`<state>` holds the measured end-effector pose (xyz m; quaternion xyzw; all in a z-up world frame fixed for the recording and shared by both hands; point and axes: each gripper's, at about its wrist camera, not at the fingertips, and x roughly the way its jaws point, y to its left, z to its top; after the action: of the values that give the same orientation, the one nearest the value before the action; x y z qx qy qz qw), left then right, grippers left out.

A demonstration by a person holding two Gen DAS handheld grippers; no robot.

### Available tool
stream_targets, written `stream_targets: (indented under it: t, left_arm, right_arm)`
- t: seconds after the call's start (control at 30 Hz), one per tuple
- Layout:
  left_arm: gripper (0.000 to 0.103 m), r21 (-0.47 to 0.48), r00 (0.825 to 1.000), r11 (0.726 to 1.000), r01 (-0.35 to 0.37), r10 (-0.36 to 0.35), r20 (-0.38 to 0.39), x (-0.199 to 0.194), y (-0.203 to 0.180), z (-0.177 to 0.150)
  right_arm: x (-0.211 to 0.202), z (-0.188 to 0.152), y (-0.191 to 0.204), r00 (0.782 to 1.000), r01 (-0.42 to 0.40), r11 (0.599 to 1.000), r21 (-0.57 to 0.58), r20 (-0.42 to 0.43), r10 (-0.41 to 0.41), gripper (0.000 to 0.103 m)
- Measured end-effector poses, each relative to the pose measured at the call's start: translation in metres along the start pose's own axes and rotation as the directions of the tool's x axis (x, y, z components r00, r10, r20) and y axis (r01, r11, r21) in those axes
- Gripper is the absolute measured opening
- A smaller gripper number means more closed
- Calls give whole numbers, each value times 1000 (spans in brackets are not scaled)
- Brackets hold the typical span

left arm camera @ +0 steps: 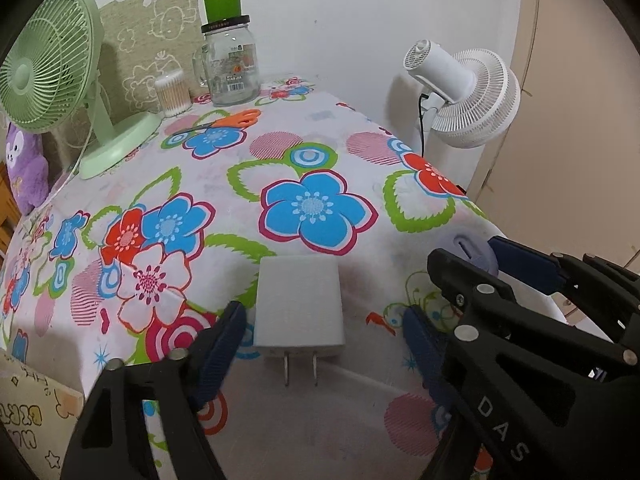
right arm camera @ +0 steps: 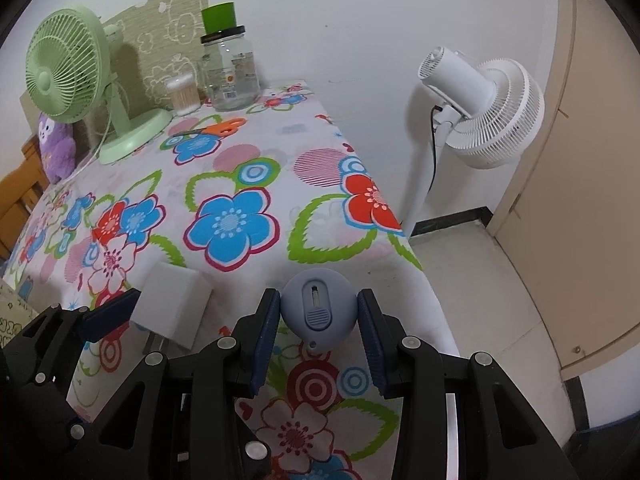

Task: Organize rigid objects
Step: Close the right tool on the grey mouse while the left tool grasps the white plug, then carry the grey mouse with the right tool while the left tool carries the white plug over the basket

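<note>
The left gripper (left arm camera: 324, 340) stands wide open around a white plug-in charger (left arm camera: 299, 308), which lies flat on the flowered tablecloth (left arm camera: 224, 184) with its two prongs pointing at six o'clock; there is a clear gap between each blue pad and the charger's sides. The right gripper (right arm camera: 319, 312) is clamped on a rounded lavender device (right arm camera: 319, 304) with a slider on its face, its pads pressing both sides. From the right wrist view the charger sits at about nine o'clock of that device. Far back, at about eleven o'clock, stand a green desk fan (left arm camera: 48, 64), a glass jar (left arm camera: 232, 64), a cotton swab tub (left arm camera: 173, 94) and orange-handled scissors (left arm camera: 236, 118); a white floor fan (right arm camera: 480, 108) stands at two o'clock.
</note>
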<state>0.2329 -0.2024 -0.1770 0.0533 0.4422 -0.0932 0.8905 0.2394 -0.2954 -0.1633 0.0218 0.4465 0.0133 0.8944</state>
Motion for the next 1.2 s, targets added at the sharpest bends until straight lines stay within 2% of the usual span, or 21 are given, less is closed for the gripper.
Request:
stream_targets:
  t: [0.03, 0.1, 0.2, 0.6, 1.2]
  left_arm:
    - [66, 3, 1000, 1000, -2, 2, -5, 1, 0, 0]
    - [60, -2, 1000, 1000, 0, 0, -5, 1, 1, 1]
    - [40, -8, 1000, 1000, -3, 3, -1, 0, 3, 1]
    - [40, -61, 1000, 998, 22, -23, -17, -18, 17, -6]
    - [40, -71, 999, 997, 5, -1, 50, -77, 40, -24]
  right_arm:
    - [1, 0, -1, 1000, 0, 1000, 2, 0, 0, 43]
    - [2, 0, -1, 1000, -7, 1000, 9, -4, 7, 43]
    - [2, 1, -1, 1000, -8, 1000, 15, -4, 8, 43]
    - [-17, 0, 12, 1000, -17, 1000, 24, 13, 17, 43]
    - [-68, -13, 49, 998, -42, 999, 12, 43, 41, 43]
